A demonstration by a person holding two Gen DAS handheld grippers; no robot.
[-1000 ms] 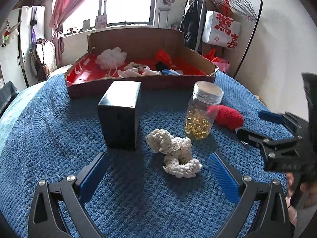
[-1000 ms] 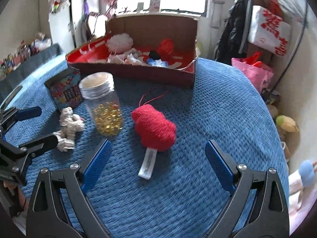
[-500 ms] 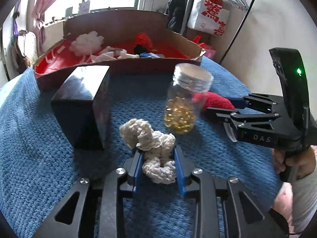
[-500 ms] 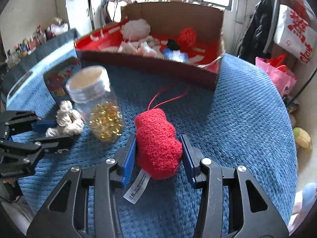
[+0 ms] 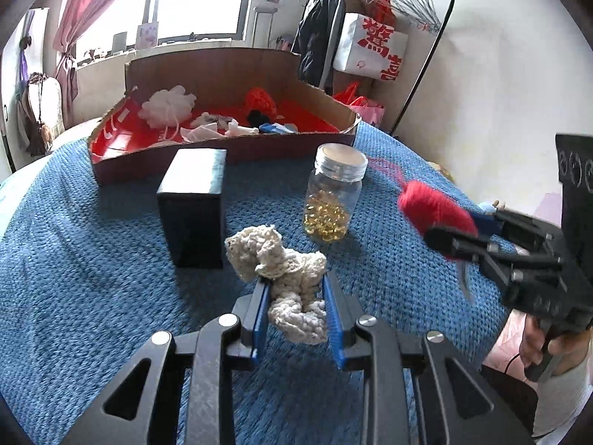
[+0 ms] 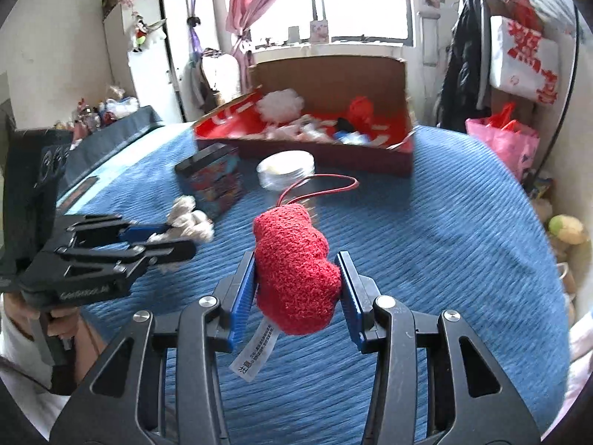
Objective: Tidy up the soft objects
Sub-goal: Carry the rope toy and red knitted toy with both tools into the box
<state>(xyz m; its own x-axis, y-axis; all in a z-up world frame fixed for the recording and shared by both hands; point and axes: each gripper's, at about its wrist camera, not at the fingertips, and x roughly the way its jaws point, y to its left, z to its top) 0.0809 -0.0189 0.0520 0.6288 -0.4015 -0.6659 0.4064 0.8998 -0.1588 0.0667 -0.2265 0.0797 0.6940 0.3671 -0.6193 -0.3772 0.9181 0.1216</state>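
My left gripper (image 5: 296, 307) is shut on a cream knitted scrunchie (image 5: 285, 274) and holds it lifted above the blue blanket (image 5: 92, 278). My right gripper (image 6: 296, 289) is shut on a red knitted heart (image 6: 294, 267) with a white tag and a red loop, also lifted. The right gripper shows in the left wrist view (image 5: 456, 237) with the red heart (image 5: 433, 207). The left gripper shows in the right wrist view (image 6: 163, 237) with the scrunchie (image 6: 189, 218). A cardboard box with a red inside (image 5: 222, 148) holds several soft things at the back.
A dark rectangular box (image 5: 192, 204) stands upright left of centre. A glass jar of yellow capsules (image 5: 333, 200) stands between the grippers. A clothes rack with a white bag (image 5: 370, 48) is behind the bed. A pink bag (image 6: 504, 141) sits at right.
Both grippers closed from open, the left on the scrunchie and the right on the red heart. Both then lifted their objects off the blanket.
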